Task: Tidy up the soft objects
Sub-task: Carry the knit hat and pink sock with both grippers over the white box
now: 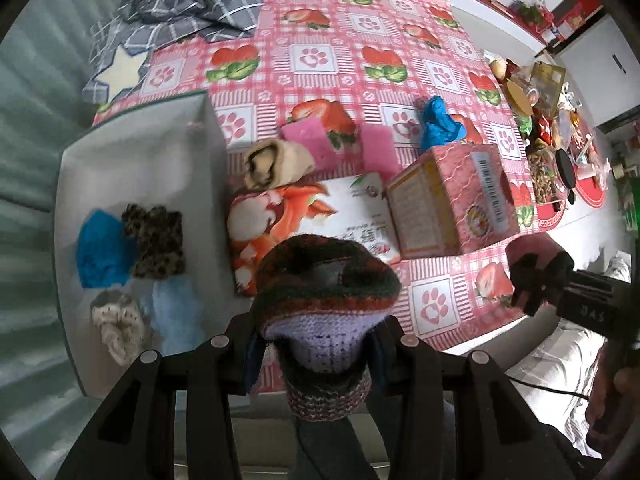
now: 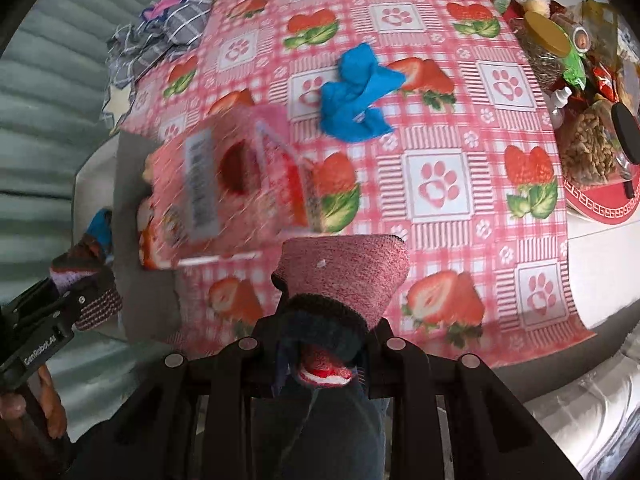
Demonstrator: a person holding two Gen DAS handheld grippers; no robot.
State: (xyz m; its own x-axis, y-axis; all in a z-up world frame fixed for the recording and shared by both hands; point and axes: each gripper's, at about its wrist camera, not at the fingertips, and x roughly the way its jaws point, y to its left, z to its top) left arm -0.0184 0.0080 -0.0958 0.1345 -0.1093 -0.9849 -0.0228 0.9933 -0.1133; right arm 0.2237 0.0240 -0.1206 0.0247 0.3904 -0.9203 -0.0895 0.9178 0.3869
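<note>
In the left wrist view my left gripper (image 1: 320, 344) is shut on a knitted sock (image 1: 326, 280) with dark green and red stripes and a lavender band. It hangs above the table's near edge, just right of the white bin (image 1: 132, 140). In the bin lie a blue cloth (image 1: 100, 252), a leopard-print piece (image 1: 158, 244), a cream lace piece (image 1: 116, 324) and a pale blue piece (image 1: 176, 316). My right gripper (image 2: 324, 344) is shut on a pink knitted sock (image 2: 344, 276) with a dark cuff. A crumpled blue cloth (image 2: 356, 96) lies on the tablecloth beyond it. A beige rolled cloth (image 1: 276, 164) and pink pieces (image 1: 308, 140) lie near the bin.
A pink carton (image 1: 448, 200) stands on a flat printed packet (image 1: 316, 212) between bin and blue cloth. Grey checked bedding (image 1: 180, 8) is heaped at the far left. Jars and snack bags (image 2: 580, 92) crowd the right side. The strawberry tablecloth (image 2: 440, 184) covers the table.
</note>
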